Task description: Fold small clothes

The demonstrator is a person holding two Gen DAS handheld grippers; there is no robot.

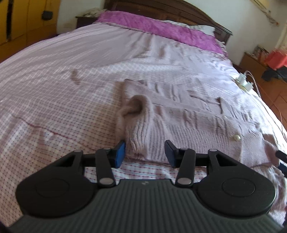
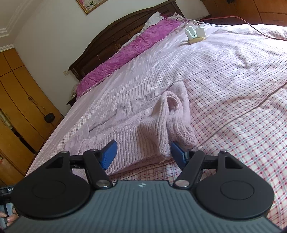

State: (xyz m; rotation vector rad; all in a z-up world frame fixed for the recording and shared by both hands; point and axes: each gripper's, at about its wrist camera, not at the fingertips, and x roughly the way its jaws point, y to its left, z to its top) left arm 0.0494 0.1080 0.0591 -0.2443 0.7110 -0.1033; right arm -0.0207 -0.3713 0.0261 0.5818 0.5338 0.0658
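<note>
While both claws, left claw [image 1: 145, 153] and right claw [image 2: 143, 155], stand apart over the pink cardigan [image 1: 179, 114], white chargers [image 1: 244, 81] lie far off on the bed [image 1: 53, 93].

One pale pink knitted cardigan [image 1: 179, 114] lies on one bed with a checked pink bedspread [image 1: 53, 100], one pearl-like button [image 1: 236, 137] visible on its front and one sleeve cuff [image 1: 133, 105] curled open. Two grippers, the left [image 1: 145, 153] and the right [image 2: 143, 155], each with two blue-padded fingers set apart, flank the hem. One magenta blanket [image 2: 125, 53] crosses the head of the bed before one dark wooden headboard [image 2: 111, 37]. Two white chargers [image 2: 194, 32] sit on one power strip; one framed picture [image 2: 89, 5] hangs above.
</note>
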